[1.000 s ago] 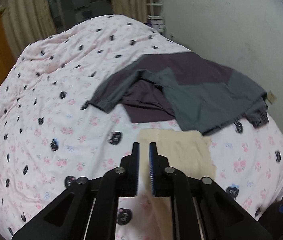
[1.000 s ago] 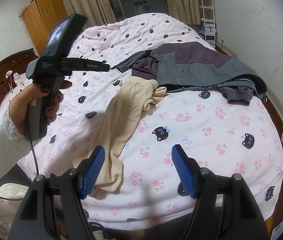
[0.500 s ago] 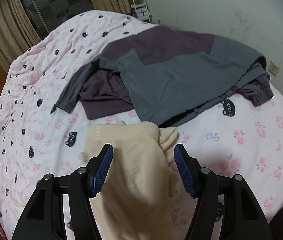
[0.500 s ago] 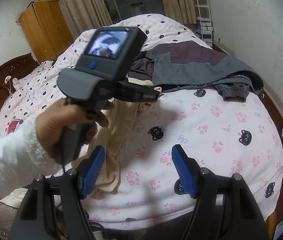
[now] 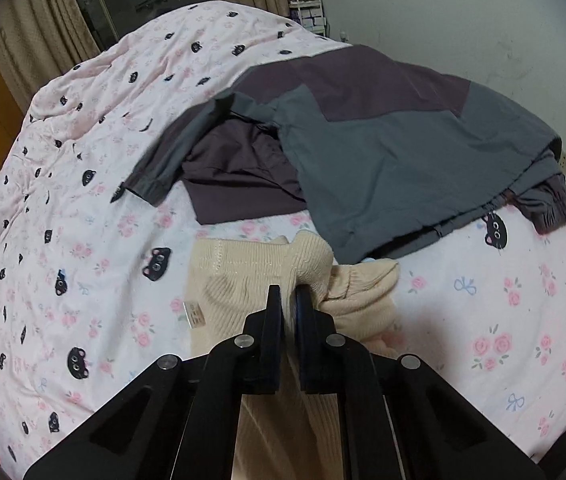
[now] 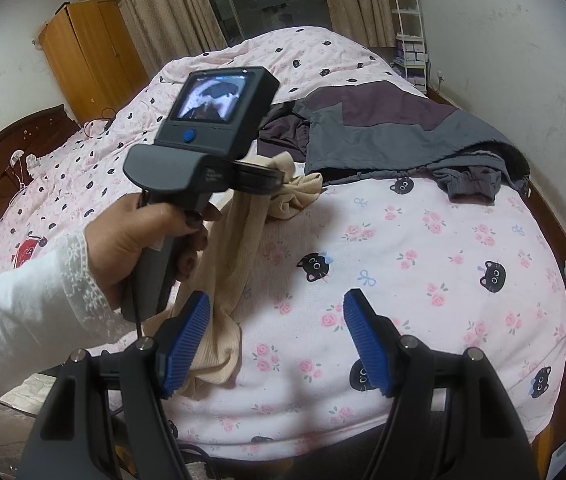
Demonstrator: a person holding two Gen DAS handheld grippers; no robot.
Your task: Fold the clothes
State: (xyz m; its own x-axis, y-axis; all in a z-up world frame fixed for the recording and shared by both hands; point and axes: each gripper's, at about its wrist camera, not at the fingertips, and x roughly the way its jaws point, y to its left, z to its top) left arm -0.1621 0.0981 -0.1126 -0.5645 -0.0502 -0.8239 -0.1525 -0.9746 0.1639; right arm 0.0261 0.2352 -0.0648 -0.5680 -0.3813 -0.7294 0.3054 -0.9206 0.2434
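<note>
Left gripper (image 5: 289, 294): your jaws have just been closing and now stand nearly together, pinching a fold of the cream sweater (image 5: 243, 280) at its far end.
Right gripper (image 6: 277, 344): your jaws stand wide with nothing between them, low over the near edge of the bed (image 6: 443, 280).
Sweater: it lies stretched along the quilt, near end hanging over the bed edge beside your right gripper, far end just short of the grey and purple jacket (image 5: 383, 140).
Risk, grip: you hold only a bunched ridge of knit; a quick lift may let it slip out or drag the sweater crooked.
Risk, jacket: pulling away could snag its hem.
Writing: a small tag (image 5: 195, 314) shows on the sweater, too blurred to read.
</note>
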